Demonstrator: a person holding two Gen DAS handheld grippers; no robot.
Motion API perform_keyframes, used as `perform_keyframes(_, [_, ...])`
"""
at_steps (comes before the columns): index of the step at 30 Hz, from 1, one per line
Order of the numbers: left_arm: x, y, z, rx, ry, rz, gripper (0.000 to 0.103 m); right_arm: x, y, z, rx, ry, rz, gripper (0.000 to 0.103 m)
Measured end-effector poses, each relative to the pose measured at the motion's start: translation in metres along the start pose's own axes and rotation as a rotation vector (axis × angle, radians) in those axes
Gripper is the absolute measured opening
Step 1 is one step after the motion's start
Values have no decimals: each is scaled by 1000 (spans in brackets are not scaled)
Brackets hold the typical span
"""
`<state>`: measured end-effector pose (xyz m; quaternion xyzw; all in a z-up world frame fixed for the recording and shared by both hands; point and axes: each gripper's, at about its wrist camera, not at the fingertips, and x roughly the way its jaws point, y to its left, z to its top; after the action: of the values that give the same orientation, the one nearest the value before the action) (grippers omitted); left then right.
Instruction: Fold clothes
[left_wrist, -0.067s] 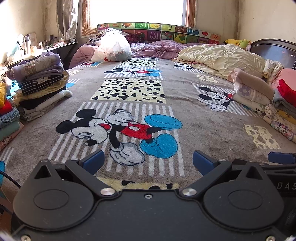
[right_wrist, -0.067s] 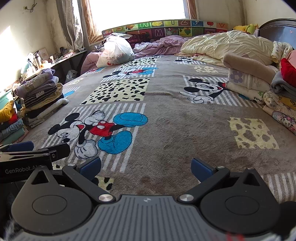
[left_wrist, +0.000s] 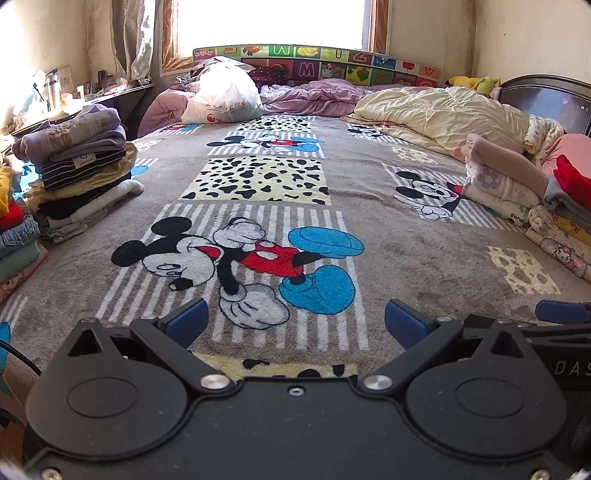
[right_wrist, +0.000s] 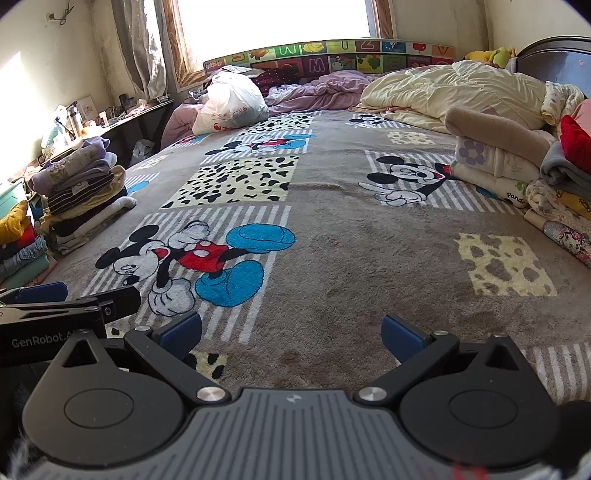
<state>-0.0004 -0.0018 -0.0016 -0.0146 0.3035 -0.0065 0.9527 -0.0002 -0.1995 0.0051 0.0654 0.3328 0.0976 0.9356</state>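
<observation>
We hold both grippers low over the bed, and much of what matters sits at the edges of our views. The left-hand stack of folded clothes (left_wrist: 79, 177) is whole in the left wrist view, but the second pile nearer us (left_wrist: 16, 240) is cut off by the frame edge, so we cannot tell how many pieces it has. On the right, another stack of folded clothes (right_wrist: 517, 170) runs out of the picture; its red piece (right_wrist: 576, 142) and the floral roll (right_wrist: 570, 240) show only in part. The shelf (right_wrist: 122, 122) by the curtain carries small items too blurred to name.

The left gripper (left_wrist: 295, 325) has its blue pads wide apart with nothing between them, only the brown cartoon-mouse blanket (left_wrist: 424, 254) beneath. The right gripper (right_wrist: 291, 334) stands the same way, jaws spread and empty. Each gripper shows at the side of the other's view, just beside it.

The clothes are neatly folded and stacked flat, striped, grey, yellow and cream layers on the left, beige and flower-printed ones on the right, both stacks resting on the blanket well apart from our grippers. At the far end lie a white plastic bag (left_wrist: 225, 98), a crumpled lilac quilt (left_wrist: 317, 96) and a cream quilt (left_wrist: 443, 118), heaped against an alphabet-printed headboard (left_wrist: 332, 66).
</observation>
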Motion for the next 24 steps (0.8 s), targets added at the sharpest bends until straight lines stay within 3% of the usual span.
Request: perform_keyframes(24, [0,-2,-2,9,9,-12,103,-2,-5,-4,4,-4,3,103])
